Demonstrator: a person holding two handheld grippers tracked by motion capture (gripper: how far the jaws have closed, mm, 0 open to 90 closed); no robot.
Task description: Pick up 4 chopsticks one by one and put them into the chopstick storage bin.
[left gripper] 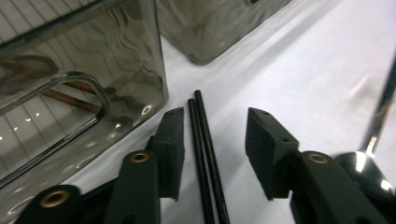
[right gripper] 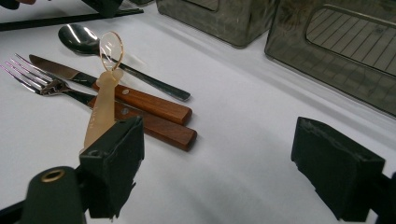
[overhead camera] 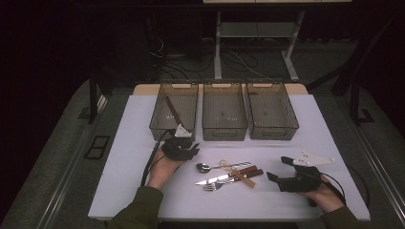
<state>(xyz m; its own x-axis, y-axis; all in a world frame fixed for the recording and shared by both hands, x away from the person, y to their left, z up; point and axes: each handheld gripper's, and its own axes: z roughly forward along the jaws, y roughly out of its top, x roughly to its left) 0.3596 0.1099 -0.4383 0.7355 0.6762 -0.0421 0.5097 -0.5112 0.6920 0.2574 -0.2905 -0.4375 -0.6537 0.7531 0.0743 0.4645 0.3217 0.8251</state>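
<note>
Chopsticks [left gripper: 205, 154], two thin black sticks, lie side by side on the white worktop [overhead camera: 305, 138] between the jaws of the left hand-held gripper [left gripper: 212, 149]. In the left gripper view the pads stand apart on either side of the pair, neither pressing on it, so this hand-held gripper is released. It sits just in front of the left bin [overhead camera: 174, 112], the first of three smoky see-through bins in a row at the far side of the worktop; a brown stick-like utensil [overhead camera: 173, 113] leans inside that bin. The middle bin [overhead camera: 224, 112] and the right bin [overhead camera: 271, 110] stand beside it.

The right hand-held gripper [overhead camera: 277, 169] rests near the right front of the worktop, its jaws wide apart with nothing between them. Just to its left lies a small cluster of cutlery: a steel spoon [right gripper: 88, 42], a knife [right gripper: 116, 91] and a fork [right gripper: 93, 100] with brown wooden handles, and a pale wooden utensil with a gold ring end [right gripper: 103, 93] propped across them. The knife and fork lie touching, handles parallel. The spoon's bowl [left gripper: 369, 168] shows just beside the left gripper's jaw.
</note>
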